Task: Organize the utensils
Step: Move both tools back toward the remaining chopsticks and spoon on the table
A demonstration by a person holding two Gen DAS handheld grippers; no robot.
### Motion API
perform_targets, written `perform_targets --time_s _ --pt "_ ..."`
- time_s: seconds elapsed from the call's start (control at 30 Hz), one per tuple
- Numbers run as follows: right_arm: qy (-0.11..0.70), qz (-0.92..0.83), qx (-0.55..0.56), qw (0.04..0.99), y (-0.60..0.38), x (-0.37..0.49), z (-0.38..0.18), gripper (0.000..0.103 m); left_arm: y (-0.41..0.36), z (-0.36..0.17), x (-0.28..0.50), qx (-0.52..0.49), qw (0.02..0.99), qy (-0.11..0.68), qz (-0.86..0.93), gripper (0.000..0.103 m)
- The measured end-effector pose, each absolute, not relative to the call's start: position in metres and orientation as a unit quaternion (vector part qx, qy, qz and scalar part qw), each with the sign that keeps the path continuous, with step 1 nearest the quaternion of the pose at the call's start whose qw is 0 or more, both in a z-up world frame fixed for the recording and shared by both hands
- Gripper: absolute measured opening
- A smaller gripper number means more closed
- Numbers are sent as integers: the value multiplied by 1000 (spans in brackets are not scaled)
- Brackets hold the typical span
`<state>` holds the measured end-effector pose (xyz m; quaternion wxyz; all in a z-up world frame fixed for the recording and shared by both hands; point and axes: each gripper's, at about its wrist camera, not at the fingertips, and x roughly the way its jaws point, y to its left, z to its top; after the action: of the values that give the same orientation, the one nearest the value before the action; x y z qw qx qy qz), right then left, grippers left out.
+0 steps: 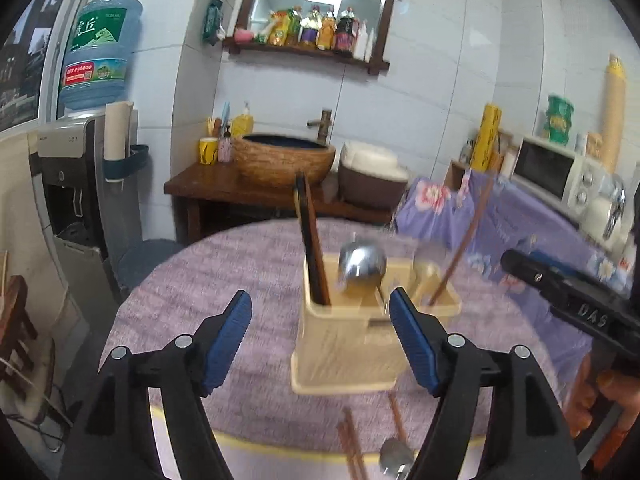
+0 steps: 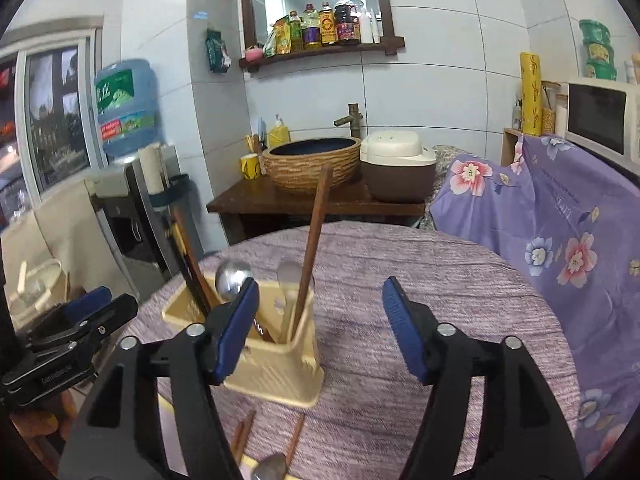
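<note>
The left tongs [image 1: 320,336] were seen spread wide, blue pads [image 1: 226,338] well apart, nothing gripped between them. The right tongs [image 2: 320,330] were likewise held wide open and empty, the bare purple cloth showing in the gap.

Just beyond the left tongs, the cream utensil holder [image 1: 352,344] was found standing upright on the round bench [image 1: 224,264]. In the right wrist view the same holder [image 2: 276,368] was placed to the left of the gap, partly covered by the left-hand pad [image 2: 236,328].

Inside the holder, dark chopsticks [image 1: 312,248] were seen leaning in the left compartment, a steel ladle [image 1: 362,266] with its bowl uppermost in the middle, and a single brown chopstick [image 1: 464,240] tilted out of the right compartment. A pale spoon [image 2: 289,280] was also made out beside it, though blurred.

On the cloth in front of the holder, loose brown chopsticks [image 1: 352,440] and a steel spoon [image 1: 396,456] were left lying near the bench edge, between the arms of the left tongs.

Farther back, a woven basin [image 2: 312,166] and a rice cooker [image 2: 396,172] were noted on a dark wooden stand, with a microwave [image 2: 600,120] off to the right.
</note>
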<state>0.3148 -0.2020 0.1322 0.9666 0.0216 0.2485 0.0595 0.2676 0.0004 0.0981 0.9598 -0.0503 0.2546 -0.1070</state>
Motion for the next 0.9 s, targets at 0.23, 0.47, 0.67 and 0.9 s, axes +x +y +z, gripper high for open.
perform_targets --time_s 0.23,0.47,0.67,0.9 --pt "312 36 -50 948 -188 273 64 76 -11 32 231 -3 937 334 -106 57" --pt "410 49 -21 911 -184 239 -4 76 -15 -14 206 -8 911 395 -119 41" --pt "447 48 -5 893 -171 227 -31 76 -14 -29 193 -21 904 410 -115 39" --pt "461 47 -10 886 -162 228 -37 76 -14 -33 191 -23 902 414 -117 39"
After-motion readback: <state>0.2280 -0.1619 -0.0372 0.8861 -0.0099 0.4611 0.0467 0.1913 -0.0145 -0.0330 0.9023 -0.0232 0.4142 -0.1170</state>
